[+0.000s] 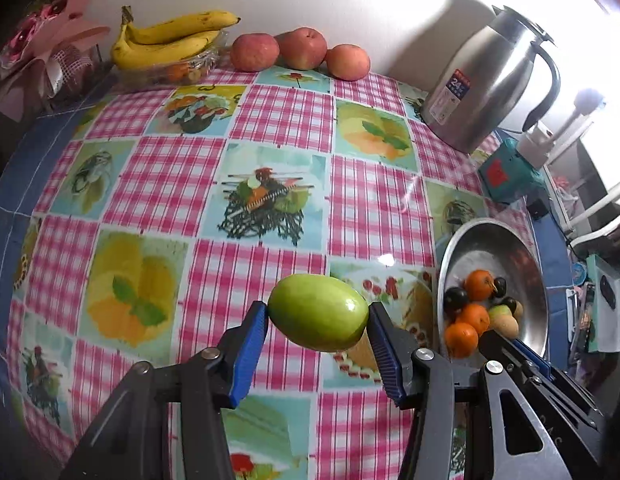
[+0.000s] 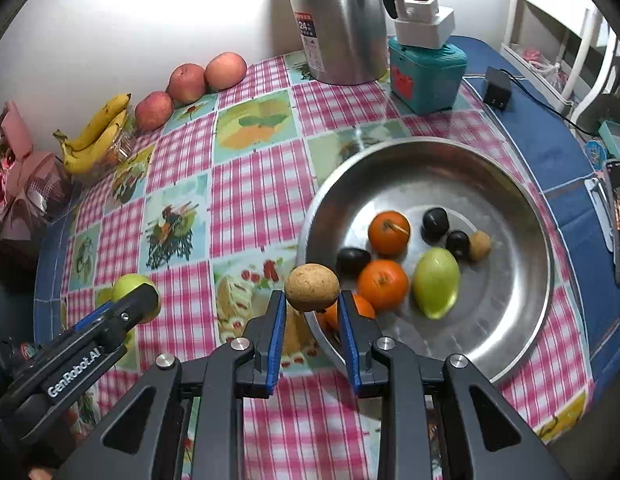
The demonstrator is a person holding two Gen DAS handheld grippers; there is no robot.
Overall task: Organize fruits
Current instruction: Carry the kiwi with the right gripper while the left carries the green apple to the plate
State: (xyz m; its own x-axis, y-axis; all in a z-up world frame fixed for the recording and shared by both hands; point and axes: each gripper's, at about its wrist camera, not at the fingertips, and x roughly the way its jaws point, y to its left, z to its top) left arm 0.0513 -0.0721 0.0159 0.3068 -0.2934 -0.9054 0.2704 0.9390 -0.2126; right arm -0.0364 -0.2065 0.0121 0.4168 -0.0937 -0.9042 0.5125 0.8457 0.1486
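My left gripper [image 1: 318, 320] is shut on a green fruit [image 1: 318, 312] and holds it above the checked tablecloth, left of the steel bowl [image 1: 470, 240]. It also shows in the right wrist view [image 2: 134, 300]. My right gripper [image 2: 312, 300] is shut on a round tan fruit [image 2: 312, 287] over the near left rim of the steel bowl [image 2: 510, 200]. The bowl holds oranges [image 2: 389, 233], dark plums [image 2: 435, 224], a green fruit [image 2: 436, 282] and a small tan fruit [image 2: 480, 245].
Three apples [image 1: 300, 49] and a banana bunch [image 1: 170, 40] on a clear tray line the back wall. A steel kettle [image 1: 482, 84] and a teal box [image 1: 506, 172] stand at the back right. A pink bouquet [image 2: 18, 184] lies at the far left.
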